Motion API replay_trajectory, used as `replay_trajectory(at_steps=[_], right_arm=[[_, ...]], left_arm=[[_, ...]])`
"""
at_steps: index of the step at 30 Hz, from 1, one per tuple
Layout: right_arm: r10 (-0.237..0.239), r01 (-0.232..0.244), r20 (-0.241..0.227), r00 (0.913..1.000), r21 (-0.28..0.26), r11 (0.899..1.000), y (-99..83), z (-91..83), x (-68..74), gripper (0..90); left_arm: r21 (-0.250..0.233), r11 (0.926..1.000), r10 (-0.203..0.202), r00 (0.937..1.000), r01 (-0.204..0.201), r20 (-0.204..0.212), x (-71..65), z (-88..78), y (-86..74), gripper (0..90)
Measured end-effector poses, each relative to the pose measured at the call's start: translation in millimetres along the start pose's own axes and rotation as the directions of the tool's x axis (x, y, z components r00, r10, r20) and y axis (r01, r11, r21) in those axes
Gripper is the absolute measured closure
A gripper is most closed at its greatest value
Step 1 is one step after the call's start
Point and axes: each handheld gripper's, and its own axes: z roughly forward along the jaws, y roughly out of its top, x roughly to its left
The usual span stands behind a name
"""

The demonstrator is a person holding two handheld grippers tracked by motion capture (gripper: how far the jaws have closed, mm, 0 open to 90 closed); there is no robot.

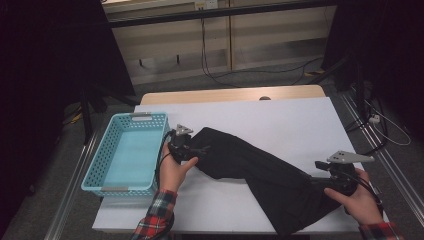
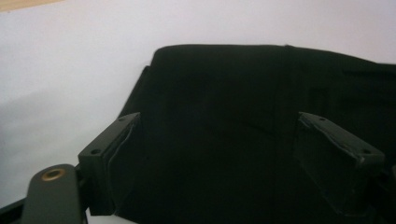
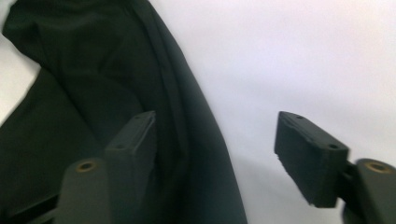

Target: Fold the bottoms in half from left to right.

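Garments number one: a single black garment (image 1: 255, 172), long and dark, lies on the white-covered counter (image 1: 280, 120), running from about 9 o'clock of the counter's middle down to 5 o'clock near the front edge. Its upper end rests just beside the one turquoise basket (image 1: 125, 152), which sits at the counter's 9 o'clock edge with nothing visible inside it.

Grippers number two, one in each hand. At the cloth's upper end is the left gripper (image 1: 192, 150), held in the left hand (image 1: 172, 170), whose sleeve is red plaid. In the left gripper view its jaws stand wide apart with the garment (image 2: 224, 116) spread between and under them; the pads do not press on the fabric. At the cloth's lower end, around 4 o'clock, is the right gripper (image 1: 325, 177), held in the right hand (image 1: 357, 200). In the right gripper view its jaws are also apart: one jaw lies over the garment's edge (image 3: 93, 93) and the other over bare white counter (image 3: 289, 56), so nothing is pinched.

Cables trail across the floor beyond the counter at 12 o'clock, and one metal rail runs along each side of it. Between the two grippers, nothing but the cloth itself lies on the counter.
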Motion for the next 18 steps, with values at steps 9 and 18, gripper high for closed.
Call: replay_trajectory(at_steps=[9, 18], right_arm=[[0.064, -0.064, 0.009, 0.9979, 0.084, 0.994, -21.8, -2.9, 1.7, 44.6], [0.078, -0.076, -0.025, 0.9966, 0.079, 0.994, -11.3, -3.4, -12.0, 88.8]], left_arm=[[-0.003, 0.9991, 0.042, 0.9991, -0.042, 0.01, -5.3, 0.2, -0.5, 17.2], [-0.022, 0.9991, 0.037, 0.999, -0.036, 0.027, -3.1, -0.2, 0.7, 17.5]])
